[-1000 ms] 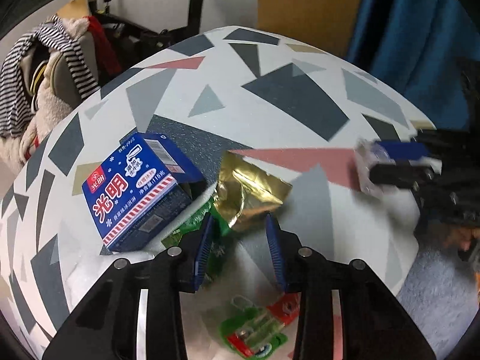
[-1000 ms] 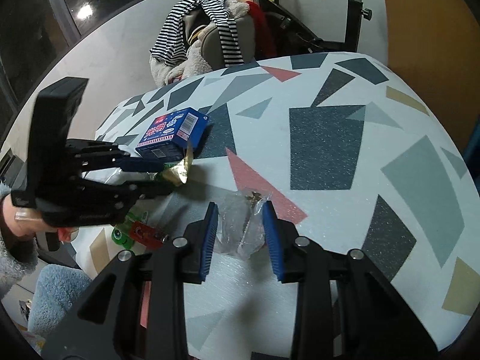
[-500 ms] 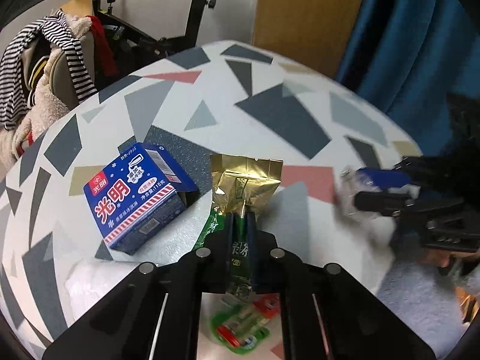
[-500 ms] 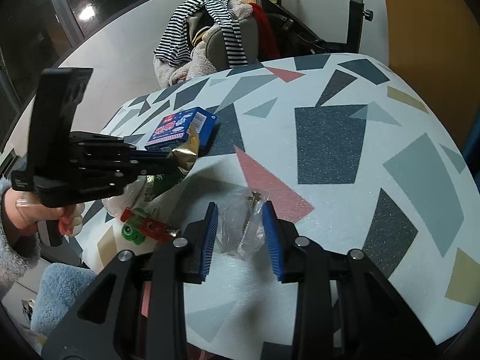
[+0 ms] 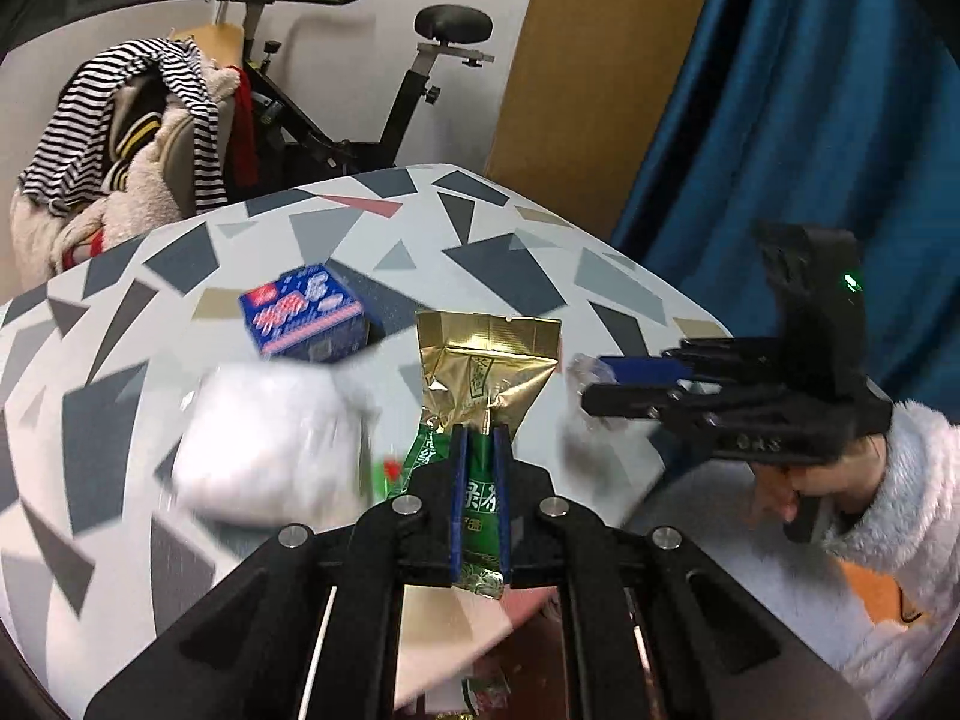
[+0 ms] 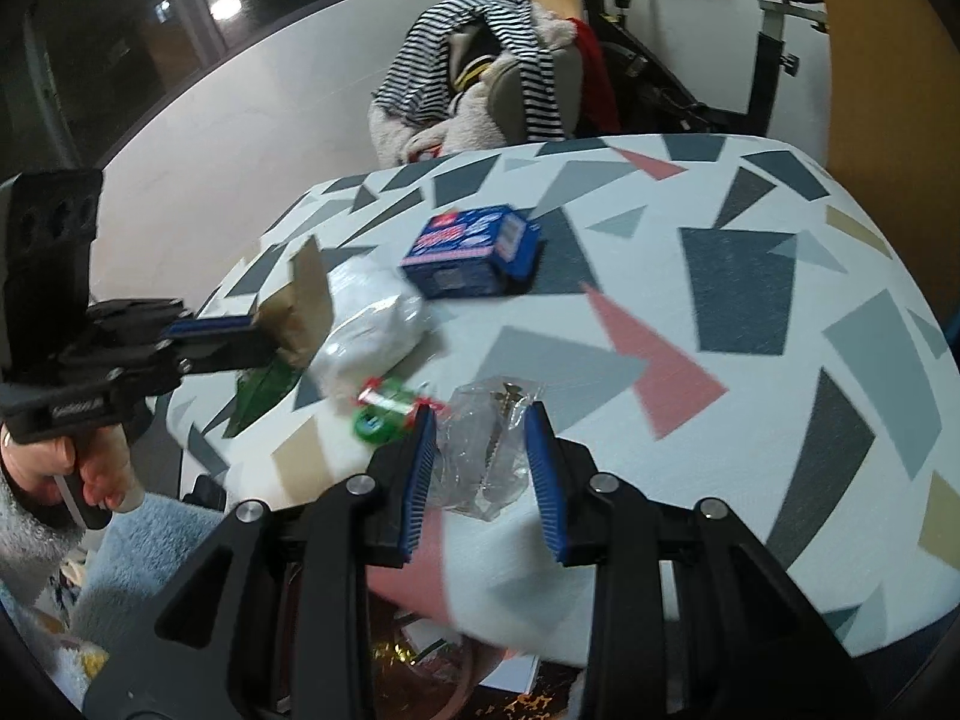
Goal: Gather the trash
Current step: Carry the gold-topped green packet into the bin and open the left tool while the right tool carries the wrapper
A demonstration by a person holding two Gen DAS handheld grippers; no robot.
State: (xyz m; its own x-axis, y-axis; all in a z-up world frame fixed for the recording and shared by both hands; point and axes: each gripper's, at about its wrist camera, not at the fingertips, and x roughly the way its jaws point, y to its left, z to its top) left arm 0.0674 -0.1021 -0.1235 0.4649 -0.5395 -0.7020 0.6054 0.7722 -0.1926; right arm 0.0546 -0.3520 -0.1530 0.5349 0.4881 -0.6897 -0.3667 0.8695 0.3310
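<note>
Over the worktop (image 6: 744, 300) edge I've got both grippers loaded. Left gripper (image 5: 480, 480): fingers pinched narrow on the wrappers (image 5: 489, 372), a gold foil pouch fanning out above a green one, both hanging clear of the surface. They're feather-light and crinkly, slick foil, so I judge a firm pinch low on the flattened end is the right hold; any slack and they could slide out. Right gripper (image 6: 480, 450): fingers partly closed around a clear bag (image 6: 486, 450) with what look like screws inside. It's soft, crumpled film with a little weight in it, so I'd grip the bunched middle, as now, rather than a loose corner. Left on the worktop: a blue box (image 6: 474, 252), stiff card and easy to clamp across its narrow sides, a white wad (image 6: 366, 324), soft and squashy, and a small green-and-red packet (image 6: 384, 408) just beside my right fingers.
</note>
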